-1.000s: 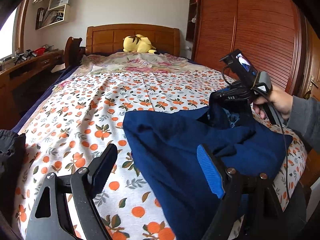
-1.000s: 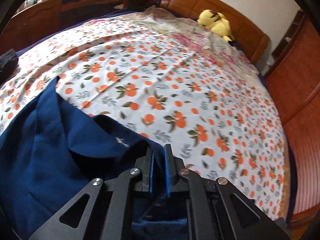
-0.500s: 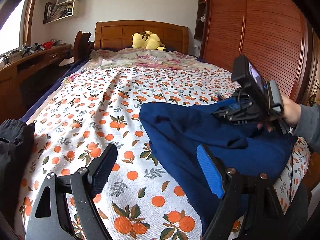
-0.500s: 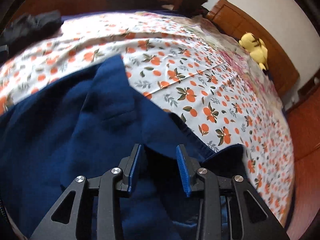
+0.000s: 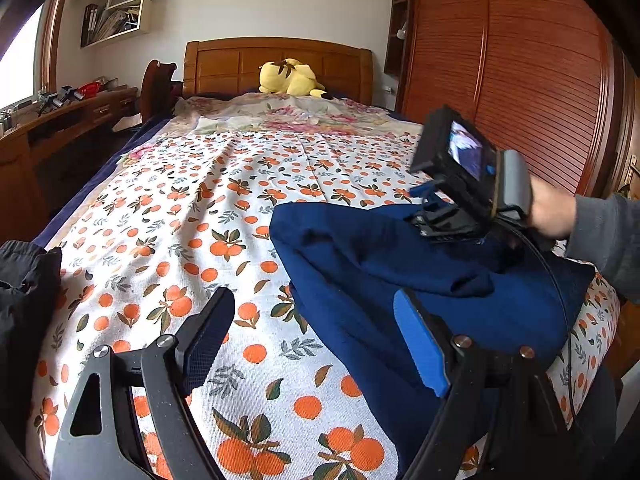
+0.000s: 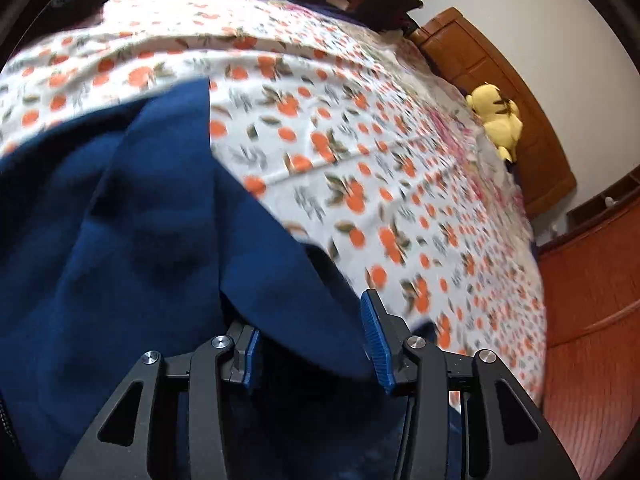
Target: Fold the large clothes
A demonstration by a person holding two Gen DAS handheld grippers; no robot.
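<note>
Orange-print bed (image 5: 192, 216) bears a soft, limp blue garment (image 5: 400, 280), best pinched at hems; right gripper (image 6: 316, 344) opening off it, left gripper (image 5: 308, 344) wide, empty.

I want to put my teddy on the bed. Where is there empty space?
The big free patch is the orange-print sheet, between the blue garment and the black clothing at the left edge, running up to the floral blanket. It is crowded on the right, where the blue garment and right gripper are.

A navy blue garment (image 5: 400, 264) lies rumpled and partly folded near the foot of the orange-print bedsheet (image 5: 200, 216)
</note>
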